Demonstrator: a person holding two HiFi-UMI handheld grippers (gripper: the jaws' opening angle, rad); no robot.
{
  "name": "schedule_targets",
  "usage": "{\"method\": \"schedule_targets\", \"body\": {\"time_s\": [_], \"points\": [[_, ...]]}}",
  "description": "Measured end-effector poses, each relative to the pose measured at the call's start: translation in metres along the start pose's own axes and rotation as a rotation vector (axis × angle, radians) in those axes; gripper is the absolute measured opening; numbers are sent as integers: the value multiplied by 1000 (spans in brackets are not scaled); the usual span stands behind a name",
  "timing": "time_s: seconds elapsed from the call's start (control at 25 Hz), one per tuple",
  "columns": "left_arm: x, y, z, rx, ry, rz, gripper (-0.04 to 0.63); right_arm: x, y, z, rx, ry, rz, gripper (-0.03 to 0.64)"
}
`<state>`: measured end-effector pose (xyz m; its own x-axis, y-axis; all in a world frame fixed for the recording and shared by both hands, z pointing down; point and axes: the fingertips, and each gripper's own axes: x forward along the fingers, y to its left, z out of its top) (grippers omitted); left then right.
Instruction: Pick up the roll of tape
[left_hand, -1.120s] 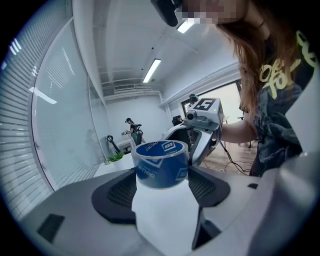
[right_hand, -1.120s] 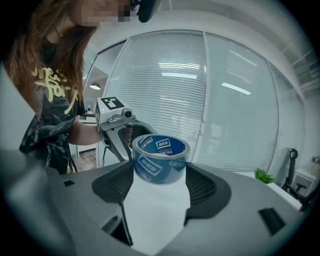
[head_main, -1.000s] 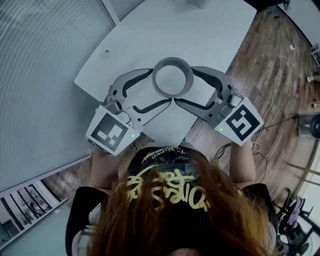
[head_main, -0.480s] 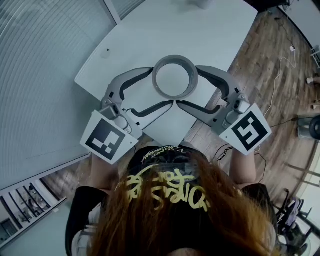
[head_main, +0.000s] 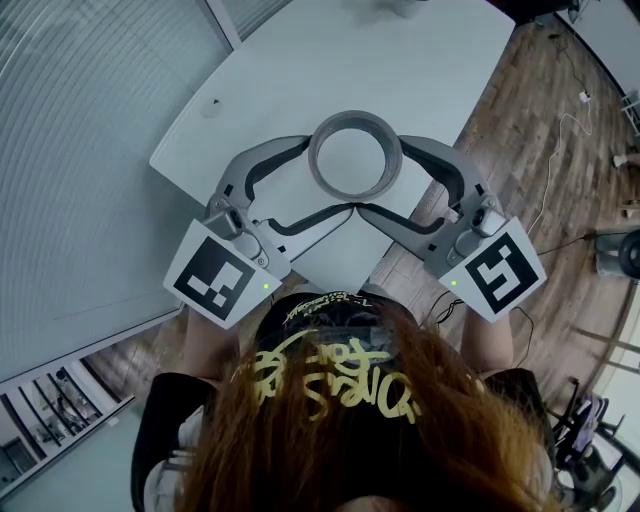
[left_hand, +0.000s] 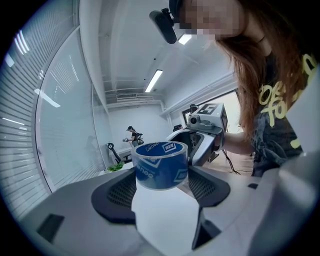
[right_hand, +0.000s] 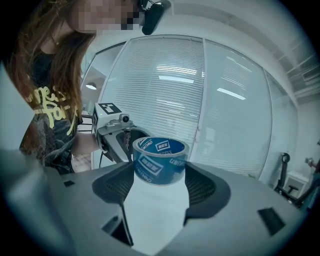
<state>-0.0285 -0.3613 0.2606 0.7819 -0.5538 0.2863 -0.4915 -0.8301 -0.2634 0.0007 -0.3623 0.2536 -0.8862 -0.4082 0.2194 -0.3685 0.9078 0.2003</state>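
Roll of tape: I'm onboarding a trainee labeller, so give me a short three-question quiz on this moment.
1. True or false: the roll of tape has its hole facing sideways.
2. Its printed band is: A red, B blue, C green?
3. How many hand-held grippers have the roll between their jaws?
Key: 1 false, the hole faces up; 2 B; 3 two, the left hand-held gripper and the right hand-held gripper.
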Motion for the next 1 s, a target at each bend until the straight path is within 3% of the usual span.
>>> {"method": "schedule_targets", "body": {"time_s": [1.0], "points": [[-2, 1, 2, -41, -31, -17, 324, -3, 0, 5, -17, -4, -9, 325]]}}
